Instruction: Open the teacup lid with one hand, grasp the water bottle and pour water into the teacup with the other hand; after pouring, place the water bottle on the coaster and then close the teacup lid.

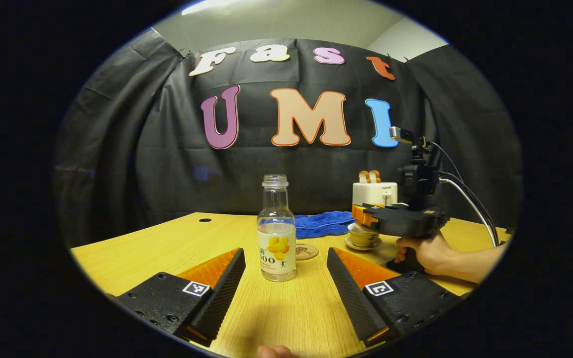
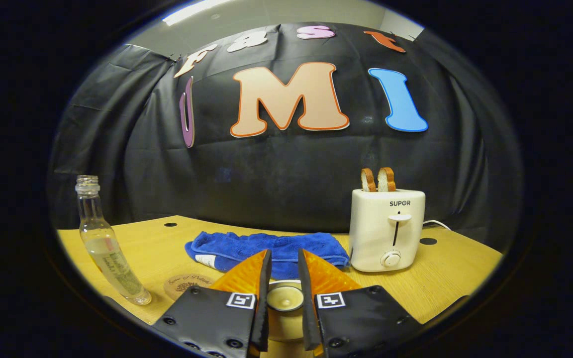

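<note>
While the right gripper (image 2: 283, 278) hangs over the teacup (image 2: 283, 311), its jaws stand close together with the lid's knob (image 2: 283, 300) in the narrow gap between them; whether both fingers actually press on the knob I cannot tell, though the pose suits lifting the lid straight up. In the left gripper view that same gripper (image 1: 366, 215) sits atop the teacup (image 1: 362, 236) on its saucer (image 1: 362, 245), held by a hand (image 1: 428, 254). The left gripper (image 1: 286, 276) has its jaws wide apart, and the water bottle (image 1: 276, 233) stands upright ahead of them, centred on the gap but beyond the fingertips, untouched; the wide opening looks meant to take the bottle's body once the gripper advances. Uncapped and roughly half full, the bottle should be gripped low and kept upright until it reaches the cup. Just behind the bottle and to its right lies the round coaster (image 1: 306, 251), bare, near enough for setting the bottle down after pouring. Beyond the right jaws, a blue cloth (image 2: 266, 248) and a toaster (image 2: 387, 228) rest on the wooden surface (image 2: 455, 278), clear of the work.
</note>
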Demonstrator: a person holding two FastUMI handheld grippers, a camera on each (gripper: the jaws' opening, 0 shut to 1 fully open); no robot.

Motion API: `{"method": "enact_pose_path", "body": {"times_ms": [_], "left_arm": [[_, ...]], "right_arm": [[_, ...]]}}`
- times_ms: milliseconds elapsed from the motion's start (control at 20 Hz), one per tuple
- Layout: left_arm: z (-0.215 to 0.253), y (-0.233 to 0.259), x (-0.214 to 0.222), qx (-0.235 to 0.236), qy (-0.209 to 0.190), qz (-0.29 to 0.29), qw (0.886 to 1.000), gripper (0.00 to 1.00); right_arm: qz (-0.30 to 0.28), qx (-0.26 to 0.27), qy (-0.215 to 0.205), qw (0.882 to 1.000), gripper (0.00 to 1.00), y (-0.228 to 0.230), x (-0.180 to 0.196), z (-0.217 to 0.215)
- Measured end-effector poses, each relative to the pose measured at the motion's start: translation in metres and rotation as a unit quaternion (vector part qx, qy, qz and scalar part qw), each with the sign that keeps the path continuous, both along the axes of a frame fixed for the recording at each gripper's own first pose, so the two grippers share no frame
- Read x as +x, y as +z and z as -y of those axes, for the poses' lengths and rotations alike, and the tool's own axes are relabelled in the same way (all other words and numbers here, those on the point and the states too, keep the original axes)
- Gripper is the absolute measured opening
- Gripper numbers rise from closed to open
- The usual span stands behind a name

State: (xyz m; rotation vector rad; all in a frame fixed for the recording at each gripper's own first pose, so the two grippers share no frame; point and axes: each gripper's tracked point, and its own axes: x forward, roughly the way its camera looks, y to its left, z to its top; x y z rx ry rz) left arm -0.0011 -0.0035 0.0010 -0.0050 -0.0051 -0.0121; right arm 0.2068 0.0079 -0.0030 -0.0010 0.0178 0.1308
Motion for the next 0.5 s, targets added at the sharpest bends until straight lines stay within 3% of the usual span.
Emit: {"method": "enact_pose_path", "body": {"times_ms": [500], "left_arm": [[-0.003,-0.001,0.005,0.001,0.011,-0.002,1.000,0.97]], "right_arm": [[0.001,0.002,0.041,0.999,0.30,0.007,-0.105,0.013]]}}
